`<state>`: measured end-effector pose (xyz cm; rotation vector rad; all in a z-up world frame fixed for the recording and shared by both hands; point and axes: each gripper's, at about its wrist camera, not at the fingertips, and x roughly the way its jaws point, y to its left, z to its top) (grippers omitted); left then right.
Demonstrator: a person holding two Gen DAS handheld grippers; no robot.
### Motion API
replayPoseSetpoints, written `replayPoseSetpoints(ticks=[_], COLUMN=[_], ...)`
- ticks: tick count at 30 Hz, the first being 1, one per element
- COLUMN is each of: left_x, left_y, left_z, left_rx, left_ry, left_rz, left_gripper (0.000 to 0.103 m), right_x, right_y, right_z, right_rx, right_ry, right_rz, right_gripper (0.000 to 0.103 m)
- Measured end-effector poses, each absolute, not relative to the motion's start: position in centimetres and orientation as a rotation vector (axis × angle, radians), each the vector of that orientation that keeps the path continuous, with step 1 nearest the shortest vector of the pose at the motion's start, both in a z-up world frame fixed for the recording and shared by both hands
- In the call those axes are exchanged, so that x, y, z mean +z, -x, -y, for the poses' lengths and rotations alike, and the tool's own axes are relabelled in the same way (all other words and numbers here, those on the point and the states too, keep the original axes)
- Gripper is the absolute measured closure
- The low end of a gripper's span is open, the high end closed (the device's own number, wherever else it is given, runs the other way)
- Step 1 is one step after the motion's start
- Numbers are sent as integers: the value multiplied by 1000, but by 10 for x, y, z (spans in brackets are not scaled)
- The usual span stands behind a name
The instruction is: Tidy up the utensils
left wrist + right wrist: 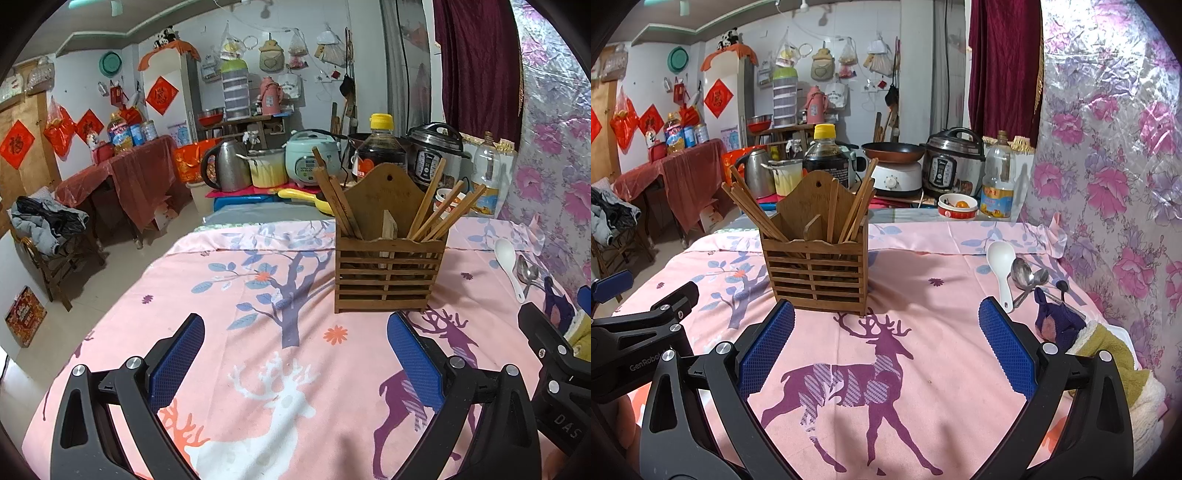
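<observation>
A wooden slatted utensil holder [388, 271] [816, 269] stands on the pink deer-print tablecloth [258, 350] [942, 332], with several chopsticks [439, 214] [753, 210] in its two sides. A white spoon [509, 264] [1001, 267] and metal spoons [528, 273] [1027, 275] lie on the cloth to the right of the holder. My left gripper [295, 354] is open and empty, short of the holder. My right gripper [886, 350] is open and empty, between the holder and the spoons but nearer to me.
A folded towel and purple cloth [1100, 347] lie at the right edge by the floral wall covering [1108, 166]. Behind the table stand an oil bottle [997, 177], a small bowl [957, 206], a soy bottle [827, 158], cookers and a kettle [225, 166].
</observation>
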<state>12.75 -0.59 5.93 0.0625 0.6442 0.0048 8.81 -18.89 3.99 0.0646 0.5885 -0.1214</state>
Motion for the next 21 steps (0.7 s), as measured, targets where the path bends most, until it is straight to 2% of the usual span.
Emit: replayPoseSetpoints(ticks=[21], left_x=[61], left_y=[-127], left_z=[2], left_rx=[5], left_ry=[-66], left_rz=[-649], left_gripper=[6], right_x=[40], right_y=[-89], right_z=[189], right_rx=[-121], right_ry=[-63], right_rz=[-589], right_gripper=[7])
